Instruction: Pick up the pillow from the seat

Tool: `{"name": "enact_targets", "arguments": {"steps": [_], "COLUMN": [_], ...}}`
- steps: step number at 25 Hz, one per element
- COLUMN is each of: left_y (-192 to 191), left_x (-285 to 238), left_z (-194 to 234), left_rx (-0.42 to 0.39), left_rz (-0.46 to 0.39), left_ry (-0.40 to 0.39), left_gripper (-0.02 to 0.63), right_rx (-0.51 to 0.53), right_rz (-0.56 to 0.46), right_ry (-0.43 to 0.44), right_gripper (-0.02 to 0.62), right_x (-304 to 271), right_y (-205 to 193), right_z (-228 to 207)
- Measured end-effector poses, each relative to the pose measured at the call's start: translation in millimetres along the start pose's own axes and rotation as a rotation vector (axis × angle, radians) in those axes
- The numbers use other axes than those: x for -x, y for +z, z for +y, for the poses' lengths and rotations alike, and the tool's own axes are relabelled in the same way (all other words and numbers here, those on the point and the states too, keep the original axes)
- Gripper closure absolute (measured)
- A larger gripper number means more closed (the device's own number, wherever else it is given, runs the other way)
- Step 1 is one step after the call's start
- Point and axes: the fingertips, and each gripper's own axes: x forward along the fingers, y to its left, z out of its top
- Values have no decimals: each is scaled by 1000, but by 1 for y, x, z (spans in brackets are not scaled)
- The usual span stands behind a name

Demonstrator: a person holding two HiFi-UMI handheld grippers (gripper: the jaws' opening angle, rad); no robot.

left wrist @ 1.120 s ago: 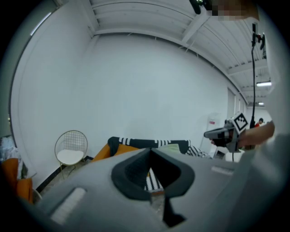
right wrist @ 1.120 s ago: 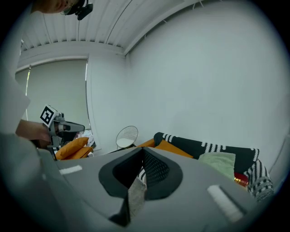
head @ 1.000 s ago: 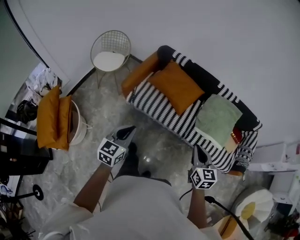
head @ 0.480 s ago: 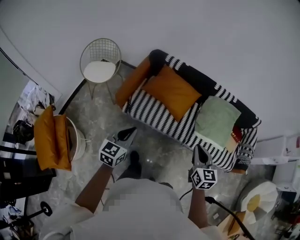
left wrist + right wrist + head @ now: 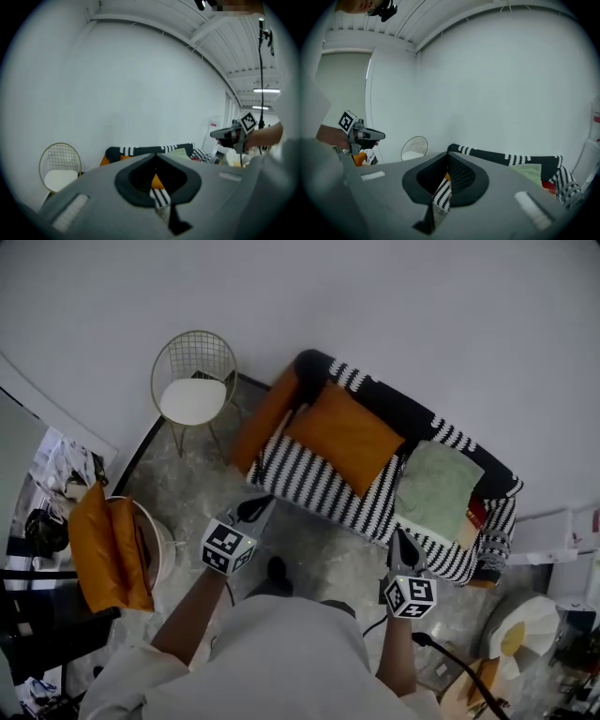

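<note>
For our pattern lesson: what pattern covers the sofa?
The sofa is black-and-white striped, clearest in the head view.

One sofa (image 5: 309, 474), one chair (image 5: 192, 399), two tools (image 5: 257, 508) (image 5: 400, 540)

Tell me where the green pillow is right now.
In the head view, the green pillow lies on the right half of the striped sofa, just right of the orange pillow.

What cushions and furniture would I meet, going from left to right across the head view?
stacked orange cushions → wire chair → orange pillow → green cushion
</note>
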Motion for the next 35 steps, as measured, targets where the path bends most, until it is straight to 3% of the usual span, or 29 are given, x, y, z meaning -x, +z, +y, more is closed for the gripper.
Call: {"name": "enact_targets", "arguments": {"steps": [7, 20, 35], "left_y": [5, 17, 33], "left_x": [-7, -26, -101], "left_z": [45, 59, 87], "left_rx": [-39, -39, 13], "left_rz": [6, 1, 30], "left_ry": [-29, -48, 46], "left_gripper": [606, 606, 606], "right_rx": [-1, -21, -10], "right_rz": [-4, 11, 50], "right_ry": [-22, -37, 62], "right_gripper": [589, 589, 589], "right_x": [-34, -55, -145], "right_y": [13, 18, 45], "right_z": [17, 12, -49]}}
